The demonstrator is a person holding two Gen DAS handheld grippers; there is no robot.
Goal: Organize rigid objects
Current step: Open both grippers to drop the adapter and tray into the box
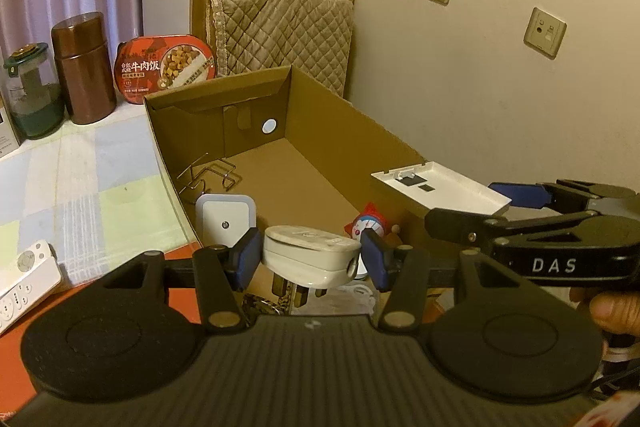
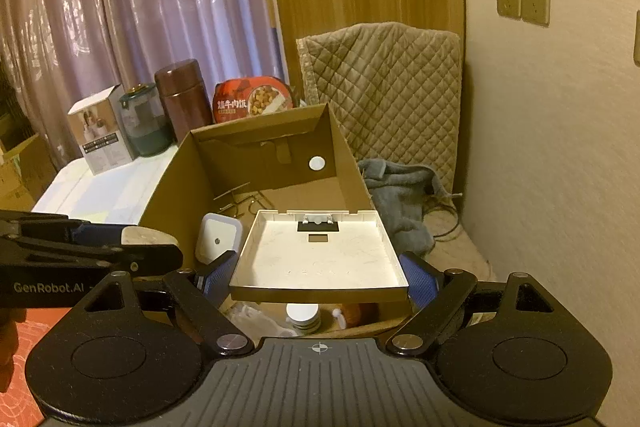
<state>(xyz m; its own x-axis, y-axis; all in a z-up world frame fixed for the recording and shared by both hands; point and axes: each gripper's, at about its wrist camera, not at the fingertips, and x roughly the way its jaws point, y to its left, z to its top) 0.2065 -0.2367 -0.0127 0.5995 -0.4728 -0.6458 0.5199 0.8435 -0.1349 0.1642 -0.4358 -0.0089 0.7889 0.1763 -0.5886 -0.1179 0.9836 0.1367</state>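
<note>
Two grippers hang side by side over the near end of the open brown cardboard box (image 1: 304, 163), and each carries something. We take the box as our landmark. On the left, the left gripper (image 1: 310, 259) has its blue-padded jaws closed partway on the white plastic plug adapter (image 1: 310, 253), held flat with its metal prongs pointing down and its long axis running across from pad to pad. It sits above the box's near end, close to the left wall, above the white square night light (image 1: 224, 223) standing inside. To the right, the right gripper (image 2: 318, 277) has its jaws spread wide and pressed on both side edges of the shallow white plastic tray (image 2: 320, 251), open face up, level, over the box's near right part.

We judge both loads need only go downward; the adapter looks nearer the floor of the box.

Much of the box's near floor is hidden beneath the loads. We make out a thin wire rack (image 1: 210, 173) at the far left, a small red and blue cartoon figure (image 1: 374, 223), and pale round shapes we cannot identify.
</note>
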